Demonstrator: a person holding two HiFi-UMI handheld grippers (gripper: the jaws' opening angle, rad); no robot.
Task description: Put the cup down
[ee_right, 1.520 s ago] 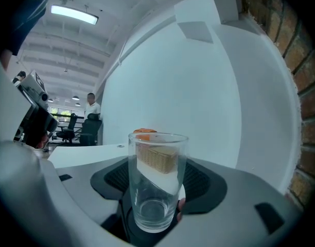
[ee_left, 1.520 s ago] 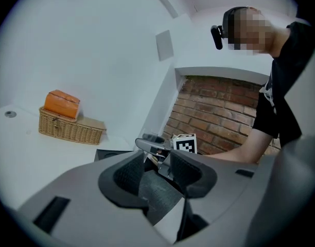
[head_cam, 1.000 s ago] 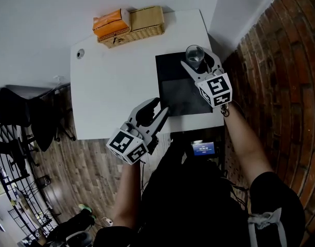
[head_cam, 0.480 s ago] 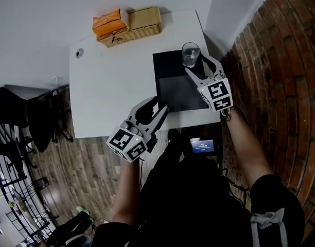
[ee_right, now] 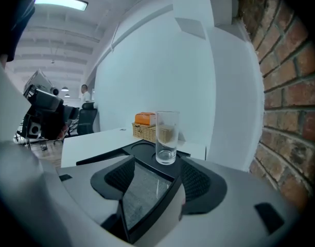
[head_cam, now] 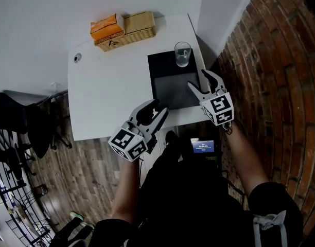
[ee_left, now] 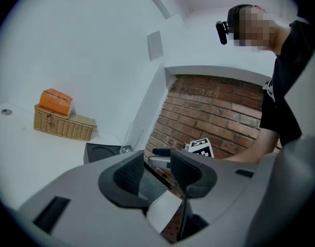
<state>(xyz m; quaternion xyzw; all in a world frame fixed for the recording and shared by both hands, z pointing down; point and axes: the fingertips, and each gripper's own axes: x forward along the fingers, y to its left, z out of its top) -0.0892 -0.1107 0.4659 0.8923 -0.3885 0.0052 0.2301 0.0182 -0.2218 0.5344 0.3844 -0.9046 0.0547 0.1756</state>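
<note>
**Head view:** The cup (head_cam: 182, 54), a clear straight-sided glass, stands upright at the far end of a black tray (head_cam: 173, 86). The tray lies on the right part of the white surface (head_cam: 106, 91). The right gripper (head_cam: 197, 79) hovers on the near side of the cup, apart from it. The left gripper (head_cam: 160, 107) hangs over the surface's near edge. A wicker basket (head_cam: 139, 24) and an orange pack (head_cam: 105, 27) sit at the far edge.

**Left gripper view:** Its fingers (ee_left: 129, 174) stand apart with nothing between them. Here the cup is only a faint outline beyond the tray. The right gripper shows against the brick wall (ee_left: 214, 112).

**Right gripper view:** Its fingers (ee_right: 196, 181) are spread and empty. The cup stands past their tips on the tray and looks empty, with the basket showing through the glass. Only this view shows office chairs (ee_right: 88, 120) at the far left.
</note>
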